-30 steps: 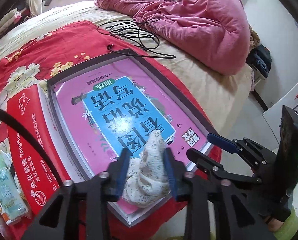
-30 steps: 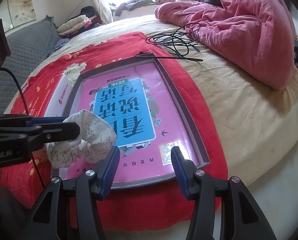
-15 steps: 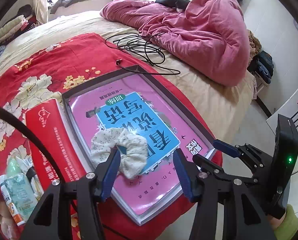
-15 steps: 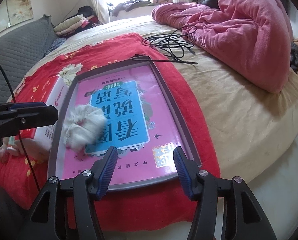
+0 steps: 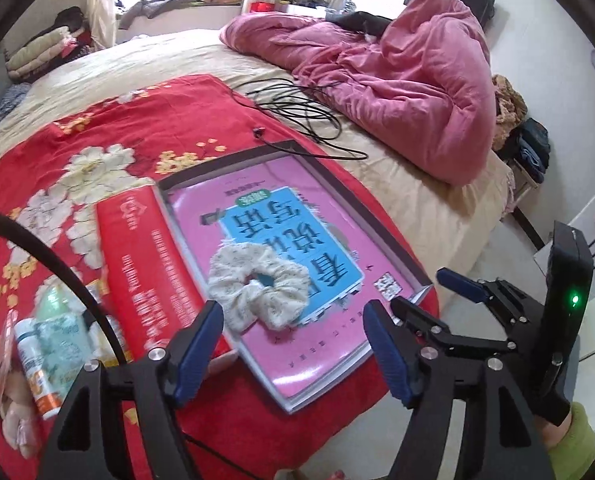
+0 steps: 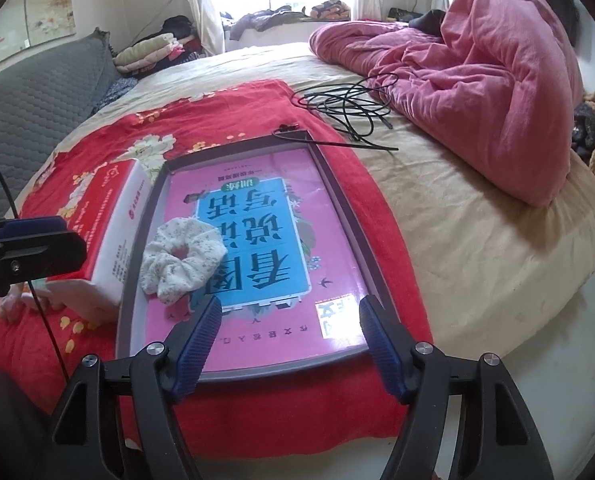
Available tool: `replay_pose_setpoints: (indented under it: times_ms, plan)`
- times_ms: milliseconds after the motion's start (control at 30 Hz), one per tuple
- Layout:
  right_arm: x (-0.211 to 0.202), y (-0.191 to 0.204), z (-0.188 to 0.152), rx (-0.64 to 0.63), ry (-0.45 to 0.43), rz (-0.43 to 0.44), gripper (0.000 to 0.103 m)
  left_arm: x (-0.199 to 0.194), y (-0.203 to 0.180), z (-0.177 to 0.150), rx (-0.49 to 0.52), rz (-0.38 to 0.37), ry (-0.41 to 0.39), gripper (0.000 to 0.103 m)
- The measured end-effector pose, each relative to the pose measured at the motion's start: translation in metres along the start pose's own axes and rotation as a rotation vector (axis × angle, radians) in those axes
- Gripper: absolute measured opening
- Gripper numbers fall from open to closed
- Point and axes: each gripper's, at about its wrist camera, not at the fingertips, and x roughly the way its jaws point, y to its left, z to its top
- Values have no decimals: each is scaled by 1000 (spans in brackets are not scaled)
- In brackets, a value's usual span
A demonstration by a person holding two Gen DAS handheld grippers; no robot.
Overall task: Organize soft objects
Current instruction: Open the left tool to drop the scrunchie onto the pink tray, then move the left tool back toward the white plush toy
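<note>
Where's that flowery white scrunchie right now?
In both views the scrunchie lies loose on the pink book in the grey tray, near its left edge beside the red box.

My way onto the pink book (image 5: 321, 332) looks open — only the scrunchie (image 5: 257, 284) and the red box (image 5: 145, 264) crowd its left side.

Cream floral fabric scrunchie (image 5: 259, 286) lies on the pink-and-blue paperback book (image 5: 297, 248), toward its left near part. Book sits inside the grey rectangular shallow tray (image 6: 339, 196). Red-and-white cardboard box (image 6: 113, 216) just beside tray's left edge. Coiled black cable (image 6: 349, 104) behind tray, crumpled pink quilt (image 6: 477, 80) far right.
</note>
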Motion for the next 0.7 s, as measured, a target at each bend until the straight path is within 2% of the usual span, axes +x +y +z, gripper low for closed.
replay_pose_setpoints:
  times_ms: [367, 700]
  plan:
    - [-16, 29, 6, -31, -32, -5, 73, -37, 34, -29, -72, 11, -5, 72]
    - [-31, 75, 16, -79, -65, 26, 73, -73, 81, -54, -167, 37, -43, 72]
